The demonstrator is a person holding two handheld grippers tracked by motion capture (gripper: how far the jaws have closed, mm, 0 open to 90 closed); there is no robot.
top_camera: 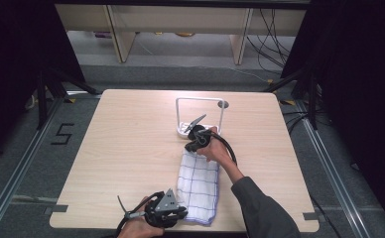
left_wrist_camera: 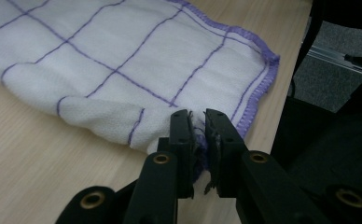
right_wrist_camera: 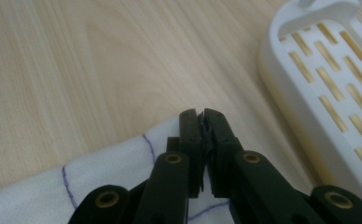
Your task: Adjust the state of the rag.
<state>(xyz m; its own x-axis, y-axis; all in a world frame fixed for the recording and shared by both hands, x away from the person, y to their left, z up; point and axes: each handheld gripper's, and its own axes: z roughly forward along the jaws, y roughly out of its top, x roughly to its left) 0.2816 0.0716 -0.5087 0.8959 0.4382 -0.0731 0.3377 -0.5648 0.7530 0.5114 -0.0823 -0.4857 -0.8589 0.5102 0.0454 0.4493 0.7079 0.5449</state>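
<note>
A white cloth [top_camera: 199, 186] with a purple grid lies folded in a long strip on the wooden table [top_camera: 126, 148], running from the near edge toward the middle. My left gripper [top_camera: 183, 213] is at the cloth's near end. In the left gripper view its jaws [left_wrist_camera: 198, 119] stand slightly apart, with the cloth's [left_wrist_camera: 123, 60] purple-hemmed corner loose in the narrow gap. My right gripper [top_camera: 190, 148] is at the far end, its jaws [right_wrist_camera: 201, 116] shut on the edge of the cloth [right_wrist_camera: 100, 172], low over the table.
A white slotted rack [top_camera: 183, 130] with a tall wire hoop stands just beyond the right gripper, and it is close at the right in the right gripper view [right_wrist_camera: 323, 79]. The near table edge runs right beside the left gripper. A sleeved forearm [top_camera: 260, 208] crosses the near right.
</note>
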